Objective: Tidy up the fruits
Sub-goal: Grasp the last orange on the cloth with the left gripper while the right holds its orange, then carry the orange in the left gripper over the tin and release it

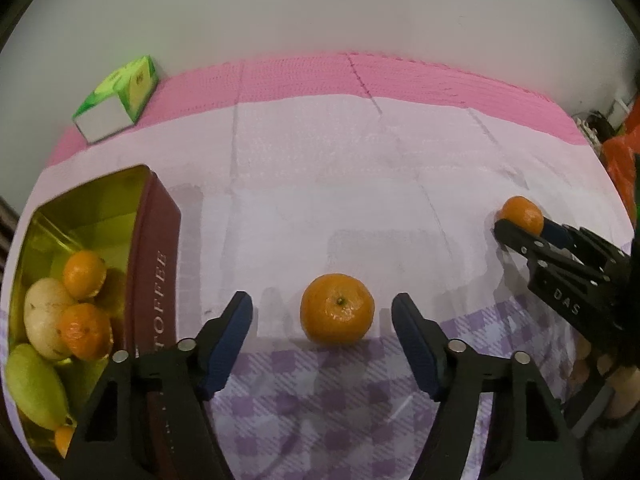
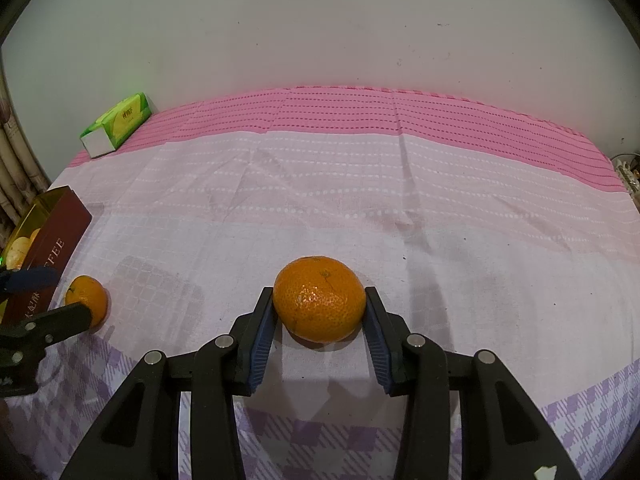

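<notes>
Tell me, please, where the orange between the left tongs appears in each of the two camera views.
Left wrist view: the orange lies low in the centre, between the open left tongs, untouched.
Right wrist view: the same orange is at the left edge, partly behind a black finger.
Shared landmark: the toffee tin, left of the orange in both views.

Glossy gold metal tin [image 1: 96, 200], woven cloth [image 2: 320, 184], dimpled shiny orange [image 2: 319, 299], matt cardboard box [image 1: 120, 98].

The right gripper [image 2: 320, 308] clamps an orange [image 2: 319, 298] on the cloth [image 2: 440, 200]; another orange [image 2: 86, 300] lies left.
</notes>
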`<state>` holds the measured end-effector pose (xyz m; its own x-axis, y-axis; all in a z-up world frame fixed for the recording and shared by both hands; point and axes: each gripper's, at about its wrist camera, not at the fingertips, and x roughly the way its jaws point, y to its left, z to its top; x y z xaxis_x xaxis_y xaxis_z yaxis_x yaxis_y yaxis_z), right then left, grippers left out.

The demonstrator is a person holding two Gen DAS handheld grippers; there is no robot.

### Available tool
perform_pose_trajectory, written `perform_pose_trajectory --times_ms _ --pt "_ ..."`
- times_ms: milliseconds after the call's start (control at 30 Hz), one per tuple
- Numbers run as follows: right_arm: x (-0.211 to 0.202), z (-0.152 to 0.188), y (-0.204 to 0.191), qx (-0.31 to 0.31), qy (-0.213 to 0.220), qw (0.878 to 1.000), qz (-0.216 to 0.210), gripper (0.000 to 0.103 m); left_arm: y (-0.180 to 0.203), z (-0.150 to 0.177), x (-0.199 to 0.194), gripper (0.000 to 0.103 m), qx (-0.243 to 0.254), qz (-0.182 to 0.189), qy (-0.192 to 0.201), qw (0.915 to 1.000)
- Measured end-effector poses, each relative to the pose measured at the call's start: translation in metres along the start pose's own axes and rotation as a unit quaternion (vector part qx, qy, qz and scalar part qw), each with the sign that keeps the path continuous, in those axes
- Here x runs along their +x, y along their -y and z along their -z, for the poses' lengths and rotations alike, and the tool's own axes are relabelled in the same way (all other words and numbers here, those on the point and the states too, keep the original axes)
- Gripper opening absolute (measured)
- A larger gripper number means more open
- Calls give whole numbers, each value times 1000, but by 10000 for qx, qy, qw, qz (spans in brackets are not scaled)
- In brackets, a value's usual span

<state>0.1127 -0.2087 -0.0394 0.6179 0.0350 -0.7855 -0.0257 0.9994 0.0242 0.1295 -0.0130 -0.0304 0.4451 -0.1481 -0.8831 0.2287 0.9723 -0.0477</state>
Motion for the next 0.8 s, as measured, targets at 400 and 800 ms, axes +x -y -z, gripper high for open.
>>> perform_pose_trajectory --times_ms 400,800 --pt "0 0 0 0 1 10000 6 40 5 3 5 45 78 49 10 10000" --pt "0 1 0 -1 4 10000 9 40 9 7 -1 40 216 45 74 9997"
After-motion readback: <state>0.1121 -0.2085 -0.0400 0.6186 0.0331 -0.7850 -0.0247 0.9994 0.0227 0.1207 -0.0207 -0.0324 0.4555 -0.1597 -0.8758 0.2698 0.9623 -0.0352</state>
